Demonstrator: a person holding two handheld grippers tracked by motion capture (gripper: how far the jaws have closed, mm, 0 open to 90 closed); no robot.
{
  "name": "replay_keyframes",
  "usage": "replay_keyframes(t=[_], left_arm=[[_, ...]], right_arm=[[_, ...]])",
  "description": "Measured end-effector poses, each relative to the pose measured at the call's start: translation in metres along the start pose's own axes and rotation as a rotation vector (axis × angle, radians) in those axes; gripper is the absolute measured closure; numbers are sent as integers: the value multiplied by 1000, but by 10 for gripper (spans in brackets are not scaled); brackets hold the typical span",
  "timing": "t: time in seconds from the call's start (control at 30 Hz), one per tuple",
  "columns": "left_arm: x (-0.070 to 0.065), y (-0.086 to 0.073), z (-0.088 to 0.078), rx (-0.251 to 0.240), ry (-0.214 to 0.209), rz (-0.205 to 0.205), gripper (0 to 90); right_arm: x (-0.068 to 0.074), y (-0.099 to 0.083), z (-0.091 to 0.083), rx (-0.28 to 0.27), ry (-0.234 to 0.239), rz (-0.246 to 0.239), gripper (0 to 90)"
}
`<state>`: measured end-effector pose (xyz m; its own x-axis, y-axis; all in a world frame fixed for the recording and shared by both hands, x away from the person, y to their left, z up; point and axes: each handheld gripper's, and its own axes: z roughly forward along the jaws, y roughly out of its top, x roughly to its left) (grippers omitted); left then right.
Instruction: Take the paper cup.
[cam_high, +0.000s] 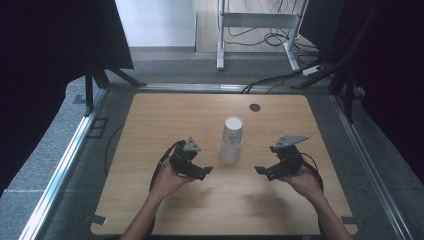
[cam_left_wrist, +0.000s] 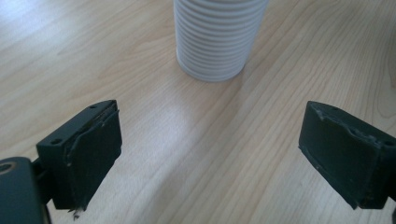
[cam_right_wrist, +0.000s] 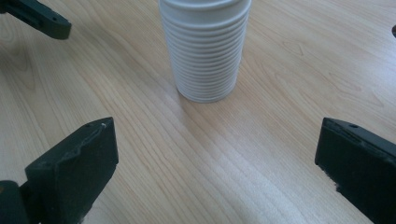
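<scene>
Stacked white cups stand upright near the middle of the pale wood-grain table, the lower one ribbed with fine rings, a smoother printed one on top. Left gripper and right gripper flank the stack, each near but apart, black jaws spread wide and empty.

Seen from the high view, the wooden tabletop is evenly and softly lit from above, while both side edges of the picture fall into near-black darkness. The picture is slightly soft, with mild bending at its edges. In the two close views, a pale sheen of glare crosses the wood in front of the white ribbed cup, which casts a faint shadow. The black pads look blurred and underexposed.
</scene>
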<state>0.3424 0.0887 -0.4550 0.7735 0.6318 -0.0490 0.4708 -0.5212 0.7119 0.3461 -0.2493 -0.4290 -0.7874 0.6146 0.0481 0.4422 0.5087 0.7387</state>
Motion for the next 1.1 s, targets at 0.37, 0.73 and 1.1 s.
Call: replay_keyframes(t=[0.37, 0.73, 1.1], left_arm=[[-1, 17, 12, -20, -12, 36, 64], [-1, 32, 25, -40, -16, 51, 64], [0, 46, 37, -54, -30, 58, 64]], right_arm=[[-3, 18, 5, 5, 24, -12, 0], [-4, 37, 11, 19, 32, -38, 2], [-7, 55, 19, 25, 56, -31, 33]])
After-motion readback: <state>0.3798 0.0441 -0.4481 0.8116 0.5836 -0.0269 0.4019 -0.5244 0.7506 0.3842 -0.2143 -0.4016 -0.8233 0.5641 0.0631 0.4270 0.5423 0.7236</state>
